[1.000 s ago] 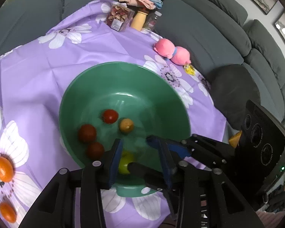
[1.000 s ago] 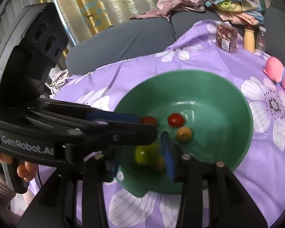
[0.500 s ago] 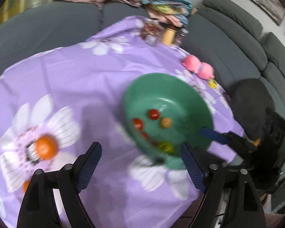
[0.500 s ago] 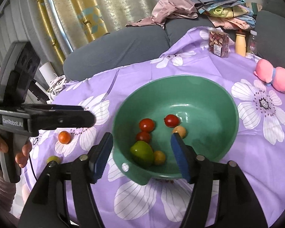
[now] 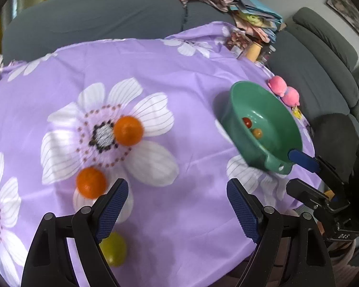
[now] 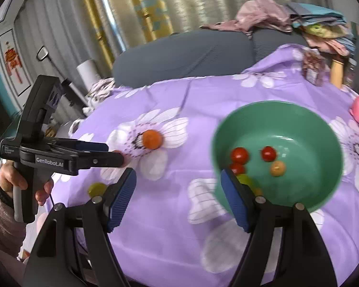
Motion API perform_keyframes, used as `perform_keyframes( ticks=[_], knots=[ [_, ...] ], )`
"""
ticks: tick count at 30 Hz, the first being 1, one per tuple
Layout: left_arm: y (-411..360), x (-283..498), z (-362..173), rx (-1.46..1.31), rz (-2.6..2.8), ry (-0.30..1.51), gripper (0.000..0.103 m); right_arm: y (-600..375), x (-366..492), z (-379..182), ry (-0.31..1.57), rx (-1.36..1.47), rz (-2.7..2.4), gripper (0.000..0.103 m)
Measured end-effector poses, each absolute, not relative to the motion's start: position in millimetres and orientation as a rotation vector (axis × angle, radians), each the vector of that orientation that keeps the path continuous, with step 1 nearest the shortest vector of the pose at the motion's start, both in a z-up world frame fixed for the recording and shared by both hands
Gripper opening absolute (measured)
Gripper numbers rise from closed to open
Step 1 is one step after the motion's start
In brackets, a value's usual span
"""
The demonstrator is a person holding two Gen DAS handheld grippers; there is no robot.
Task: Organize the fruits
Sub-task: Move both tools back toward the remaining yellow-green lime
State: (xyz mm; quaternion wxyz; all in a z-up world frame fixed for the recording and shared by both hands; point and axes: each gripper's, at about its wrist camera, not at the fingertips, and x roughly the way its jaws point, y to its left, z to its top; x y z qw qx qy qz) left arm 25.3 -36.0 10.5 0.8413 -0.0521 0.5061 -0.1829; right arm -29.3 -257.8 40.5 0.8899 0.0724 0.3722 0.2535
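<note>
A green bowl (image 6: 323, 129) on the purple flowered cloth holds three red tomatoes (image 6: 239, 155), a small orange fruit (image 6: 277, 168) and a green fruit (image 6: 245, 179). My right gripper (image 6: 178, 189) hovers at the bowl's left rim, its jaws opening with nothing between them. My left gripper (image 5: 177, 196) stands open and empty over the cloth, left of the bowl (image 5: 282, 110). Two oranges (image 5: 128, 131) (image 5: 91, 182) lie just ahead of its left finger. A yellow-green fruit (image 5: 113, 248) sits partly hidden under that finger.
A pink plush toy (image 5: 284, 91) lies beyond the bowl. A snack packet (image 6: 312, 68) and a bottle (image 6: 336, 73) stand at the far edge. A grey sofa (image 5: 107, 19) with piled clothes wraps the table. The cloth's near edge drops off below my grippers.
My left gripper opened and swung left from over the bowl to above the oranges. The right gripper widened and drew back left from the bowl, leaving the green fruit inside.
</note>
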Motion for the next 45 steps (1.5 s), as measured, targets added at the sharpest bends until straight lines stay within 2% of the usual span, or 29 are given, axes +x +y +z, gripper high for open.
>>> perform_keyframes(
  ticks=[15,45],
  knots=[
    [19,-1,-8,-0.153,-0.318,1.099,0.084,-188,-34,23,0.886,0.065,0.675,0.075],
    [45,-23,-17,-0.179,-0.343,1.106,0.084,-141,-29,8,0.972,-0.014,0.744,0.075]
  ],
)
